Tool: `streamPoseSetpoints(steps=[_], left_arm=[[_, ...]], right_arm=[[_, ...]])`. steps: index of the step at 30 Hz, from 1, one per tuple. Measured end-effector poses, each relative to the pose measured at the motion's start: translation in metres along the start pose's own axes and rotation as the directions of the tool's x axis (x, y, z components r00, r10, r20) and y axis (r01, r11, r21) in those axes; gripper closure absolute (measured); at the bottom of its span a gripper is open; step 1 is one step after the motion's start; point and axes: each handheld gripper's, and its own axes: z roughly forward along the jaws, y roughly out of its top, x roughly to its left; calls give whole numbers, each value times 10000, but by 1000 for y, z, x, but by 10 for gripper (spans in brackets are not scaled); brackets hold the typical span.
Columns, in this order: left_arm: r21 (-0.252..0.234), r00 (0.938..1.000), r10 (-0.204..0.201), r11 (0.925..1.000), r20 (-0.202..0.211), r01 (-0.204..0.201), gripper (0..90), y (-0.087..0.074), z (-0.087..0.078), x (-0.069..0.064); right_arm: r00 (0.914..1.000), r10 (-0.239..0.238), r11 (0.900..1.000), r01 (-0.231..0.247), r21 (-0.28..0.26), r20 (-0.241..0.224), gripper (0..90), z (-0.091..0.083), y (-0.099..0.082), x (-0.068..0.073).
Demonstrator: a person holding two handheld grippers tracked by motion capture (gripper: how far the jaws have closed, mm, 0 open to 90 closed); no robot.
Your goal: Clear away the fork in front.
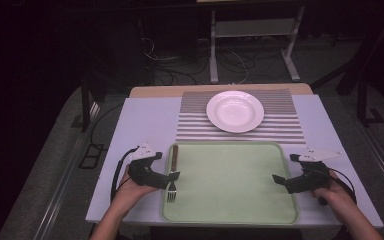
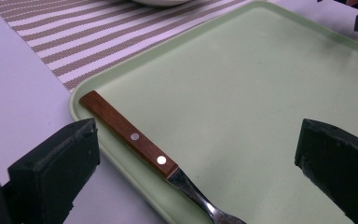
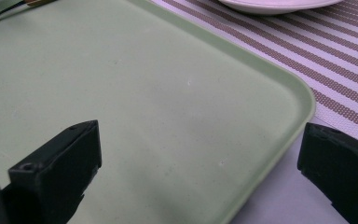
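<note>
Here: fork, wood handle w/ two rivets, steel tines, on tray.

Fork with a riveted brown wooden handle and metal tines, lying flat along the left edge of the pale green tray, handle pointing away from the person.
</note>
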Motion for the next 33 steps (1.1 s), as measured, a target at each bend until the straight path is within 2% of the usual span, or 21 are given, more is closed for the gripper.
streamPoseSetpoints(steps=[5, 13, 33], left_arm=[[68, 9998, 194, 9998, 86, -195, 0, -4, 2, -4], [133, 9992, 385, 9992, -57, -384, 0, -7, 2, -2], [186, 9991, 418, 9989, 49, -419, 0, -7, 4, -3]], right_arm=[[10000, -2, 10000, 2, -18, -20, 0, -1, 0, 0], [10000, -15, 10000, 15, -10, -27, 0, -1, 0, 0], [10000, -37, 10000, 37, 15, -23, 0, 0, -1, 0]])
